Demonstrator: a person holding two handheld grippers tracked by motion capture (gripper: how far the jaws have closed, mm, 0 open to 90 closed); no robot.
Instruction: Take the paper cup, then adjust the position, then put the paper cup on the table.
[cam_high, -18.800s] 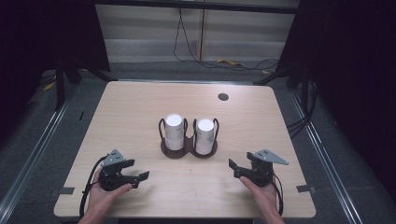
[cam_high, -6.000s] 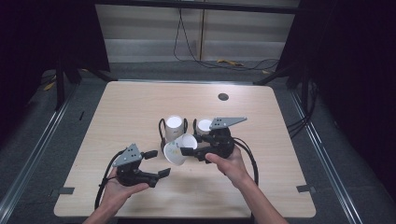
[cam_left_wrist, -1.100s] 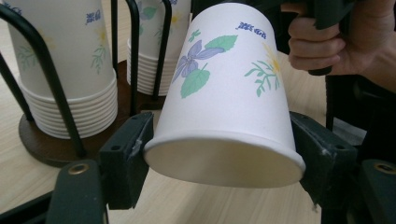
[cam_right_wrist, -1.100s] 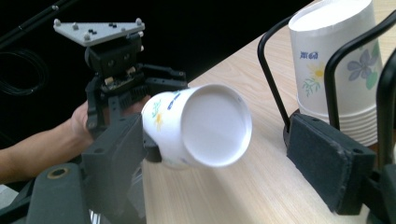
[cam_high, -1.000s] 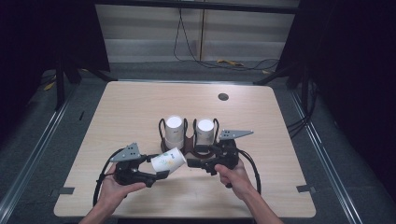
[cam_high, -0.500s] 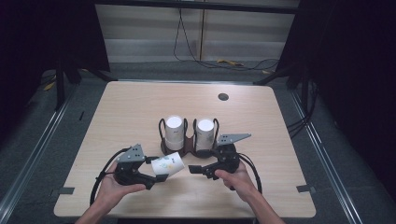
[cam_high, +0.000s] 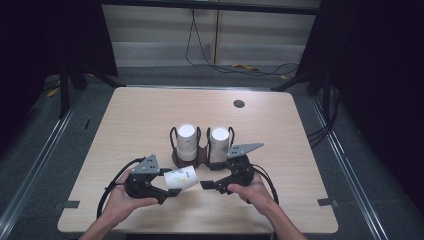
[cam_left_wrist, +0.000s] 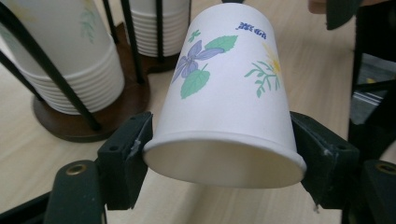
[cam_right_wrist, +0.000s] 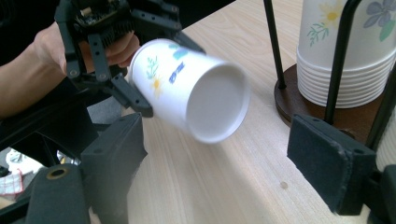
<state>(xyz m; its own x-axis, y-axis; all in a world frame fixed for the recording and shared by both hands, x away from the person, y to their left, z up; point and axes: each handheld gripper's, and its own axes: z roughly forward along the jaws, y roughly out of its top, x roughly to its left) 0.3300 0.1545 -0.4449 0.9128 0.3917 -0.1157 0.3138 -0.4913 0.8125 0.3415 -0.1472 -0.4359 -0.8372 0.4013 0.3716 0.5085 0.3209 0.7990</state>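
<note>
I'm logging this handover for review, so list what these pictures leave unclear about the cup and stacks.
- Paper cup: its inside is hidden in the left gripper view, seen from beneath the rim, and its blue lettering is blurred.
- Cup stacks: tops cut off by the right gripper view's upper edge.
- Cup count per stack: too small in the high view.
- Left claw: pads hidden behind the cup there.

A paper cup (cam_right_wrist: 189, 88) is held on its side by the left gripper (cam_right_wrist: 122, 70), its closed base turned toward the camera; the right gripper (cam_right_wrist: 233, 161) is seen with jaws spread, nothing between them; stacked cups (cam_right_wrist: 348, 56) stand in a black wire holder (cam_right_wrist: 336, 65) at right.
</note>
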